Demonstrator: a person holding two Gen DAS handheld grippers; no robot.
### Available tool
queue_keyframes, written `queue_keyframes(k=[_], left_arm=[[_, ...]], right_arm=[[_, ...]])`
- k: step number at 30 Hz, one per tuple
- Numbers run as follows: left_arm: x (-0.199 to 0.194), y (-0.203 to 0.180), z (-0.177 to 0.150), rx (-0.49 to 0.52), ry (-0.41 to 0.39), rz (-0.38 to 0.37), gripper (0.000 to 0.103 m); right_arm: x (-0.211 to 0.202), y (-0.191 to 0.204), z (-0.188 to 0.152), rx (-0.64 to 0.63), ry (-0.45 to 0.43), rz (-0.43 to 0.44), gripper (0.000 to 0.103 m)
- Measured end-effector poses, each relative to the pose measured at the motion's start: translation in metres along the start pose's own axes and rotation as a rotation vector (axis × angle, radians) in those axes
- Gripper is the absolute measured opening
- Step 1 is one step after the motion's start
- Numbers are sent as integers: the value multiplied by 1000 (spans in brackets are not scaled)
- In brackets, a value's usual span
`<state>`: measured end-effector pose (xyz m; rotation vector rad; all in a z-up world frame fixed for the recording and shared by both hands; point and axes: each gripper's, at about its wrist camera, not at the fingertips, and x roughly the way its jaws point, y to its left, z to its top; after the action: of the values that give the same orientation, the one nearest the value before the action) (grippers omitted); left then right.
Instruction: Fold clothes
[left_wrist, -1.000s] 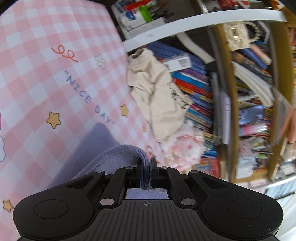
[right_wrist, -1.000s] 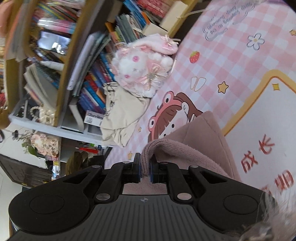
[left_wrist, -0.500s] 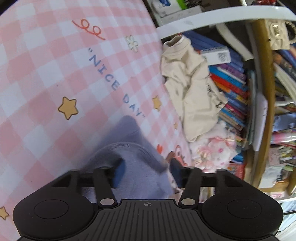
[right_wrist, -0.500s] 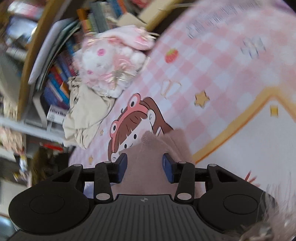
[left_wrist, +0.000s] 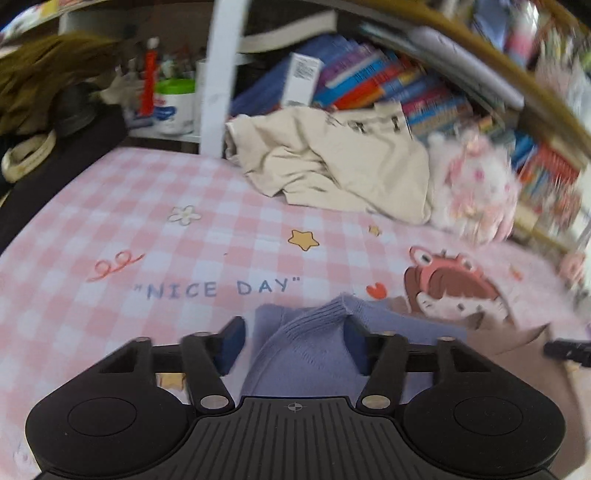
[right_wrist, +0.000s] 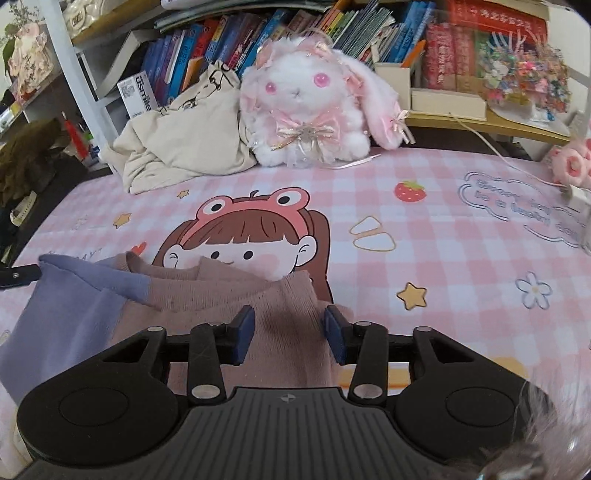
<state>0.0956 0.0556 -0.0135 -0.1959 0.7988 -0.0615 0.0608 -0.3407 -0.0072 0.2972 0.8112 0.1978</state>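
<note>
A knit sweater lies on the pink checked mat (left_wrist: 110, 221), part lavender-blue (left_wrist: 314, 343) and part dusty pink (right_wrist: 236, 295). My left gripper (left_wrist: 293, 345) is open above the blue shoulder, whose ribbed edge lies between the spread blue pads. My right gripper (right_wrist: 290, 334) is open over the pink shoulder of the sweater, fabric lying loose between its fingers. In the right wrist view the blue part (right_wrist: 70, 314) lies at the left, and the left gripper's tip (right_wrist: 18, 276) shows at the frame's left edge.
A crumpled cream garment (right_wrist: 184, 147) and a pink plush rabbit (right_wrist: 314, 107) rest at the mat's far edge against shelves of books (right_wrist: 207, 40). A white cable and plug (right_wrist: 574, 195) lie at the far right. A white shelf post (left_wrist: 221, 74) stands behind the mat.
Both grippers were shut on the sweater's shoulders a second ago; they have opened and let the fabric drop onto the mat. Both cameras have swung level toward the bookshelf.
</note>
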Motion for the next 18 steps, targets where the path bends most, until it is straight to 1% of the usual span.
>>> queue_keyframes(k=[1, 2, 4, 5, 6, 8, 10, 12, 13, 16, 18], left_arm=[[6, -1, 1, -3, 11, 5, 17], [10, 2, 2, -42, 12, 3, 9], [13, 11, 2, -129, -4, -14, 9], [16, 15, 2, -172, -6, -23, 9], [21, 19, 1, -196, 11, -9, 9], [31, 17, -2, -182, 36, 26, 10], [33, 12, -4, -138, 42, 52, 11], [31, 10, -5, -108, 41, 75, 17], [27, 12, -5, -116, 36, 78, 17], [5, 23, -6, -171, -1, 55, 18], [-16, 30, -15, -184, -20, 20, 20]], right_arm=[[1, 0, 1, -6, -4, 3, 6], [2, 0, 1, -12, -8, 7, 6], [-1, -1, 2, -5, -23, 10, 6], [-2, -4, 1, 2, -24, -3, 6], [2, -5, -1, -12, -10, -24, 6], [14, -8, -4, -34, 23, -65, 6], [30, -11, -9, -43, 57, -77, 7], [31, -11, -11, -54, 46, -77, 6], [27, -10, -10, -55, 41, -85, 7], [14, -9, -10, -51, 27, -104, 23], [-1, -13, -13, -22, 23, -108, 25]])
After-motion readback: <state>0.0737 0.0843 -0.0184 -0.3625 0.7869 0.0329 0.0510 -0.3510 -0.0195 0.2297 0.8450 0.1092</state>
